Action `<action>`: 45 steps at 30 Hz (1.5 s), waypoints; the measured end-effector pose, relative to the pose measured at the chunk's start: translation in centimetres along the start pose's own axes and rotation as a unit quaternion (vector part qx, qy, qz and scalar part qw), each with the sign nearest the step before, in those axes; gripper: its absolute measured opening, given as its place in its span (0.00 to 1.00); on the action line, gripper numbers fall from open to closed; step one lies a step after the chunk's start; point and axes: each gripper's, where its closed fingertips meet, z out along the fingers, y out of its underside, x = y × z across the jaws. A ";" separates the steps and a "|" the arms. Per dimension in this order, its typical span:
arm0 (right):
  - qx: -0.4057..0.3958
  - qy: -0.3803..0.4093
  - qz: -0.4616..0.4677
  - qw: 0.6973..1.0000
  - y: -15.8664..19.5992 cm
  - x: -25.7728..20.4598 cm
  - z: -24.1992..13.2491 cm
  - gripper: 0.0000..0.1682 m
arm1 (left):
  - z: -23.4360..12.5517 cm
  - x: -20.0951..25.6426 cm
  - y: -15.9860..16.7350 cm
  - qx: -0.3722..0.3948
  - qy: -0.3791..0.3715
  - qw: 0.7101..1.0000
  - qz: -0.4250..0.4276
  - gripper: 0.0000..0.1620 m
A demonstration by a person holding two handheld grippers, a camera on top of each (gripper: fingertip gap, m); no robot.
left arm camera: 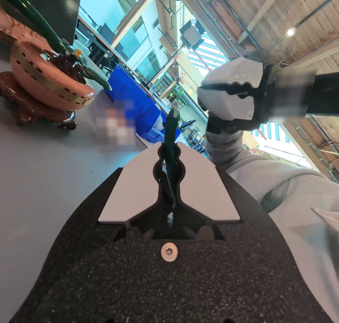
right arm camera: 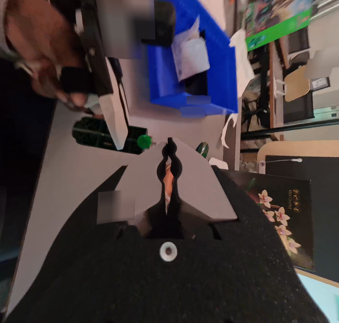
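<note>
At the centre of the left wrist view, the left tool (left arm camera: 169, 148) is clamped on a thin dark green leaf piece (left arm camera: 170, 136) that stands edge-on between the pale fingers (left arm camera: 139, 182) and pokes out toward 12 o'clock. The right tool (right arm camera: 170, 143) is closed, with nothing clearly in it; something pale orange shows low in its gap, and I cannot tell whether it is gripped or lies beyond. The grip on the leaf piece looks narrow, so a twist or a knock from the other tool could pivot it or slip it free. At 10 o'clock in the left view a pink pot (left arm camera: 49, 79) with green leaves stands on the grey counter (left arm camera: 45, 167), open between pot and tool; a blue bin (right arm camera: 192, 71) closes off 12 o'clock.
</note>
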 end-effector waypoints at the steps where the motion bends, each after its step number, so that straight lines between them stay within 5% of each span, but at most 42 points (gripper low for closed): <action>1: 0.018 -0.010 0.013 1.000 -0.3 0.0 -0.5 0.00 | 0.0 -0.1 -0.1 0.004 -0.003 1.000 0.003 0.05; 10: -0.070 -0.054 -0.061 0.994 1.9 -3.4 1.2 0.14 | 0.6 -0.5 0.5 -0.016 -0.034 0.999 0.036 0.06; 22: -0.114 -0.011 -0.120 0.986 2.4 -3.4 1.9 0.10 | 0.2 -1.5 1.1 -0.078 -0.153 0.958 0.229 0.07; 27: -0.087 0.039 -0.102 0.990 2.5 -3.2 2.3 0.08 | 0.1 -1.9 0.7 -0.067 -0.156 0.962 0.212 0.07; 29: -0.091 0.083 -0.132 0.984 3.2 -2.5 2.3 0.00 | 0.0 -2.2 1.0 -0.069 -0.153 0.965 0.201 0.07; 36: 0.083 0.123 0.131 0.980 2.7 -0.3 0.0 0.02 | -0.8 -1.9 -0.8 -0.028 -0.132 0.969 0.205 0.06; 39: 0.215 0.059 0.325 0.919 1.4 -0.8 -0.6 0.13 | -1.0 -1.9 -1.2 -0.026 -0.144 0.951 0.272 0.06; 42: 0.232 -0.036 0.408 0.882 1.8 -3.3 0.7 0.35 | -0.5 -0.2 -1.1 -0.031 -0.108 0.939 0.325 0.06; 45: 0.297 -0.054 0.400 0.866 0.7 -4.1 0.1 0.32 | 0.1 1.4 0.0 -0.090 -0.055 0.933 0.343 0.06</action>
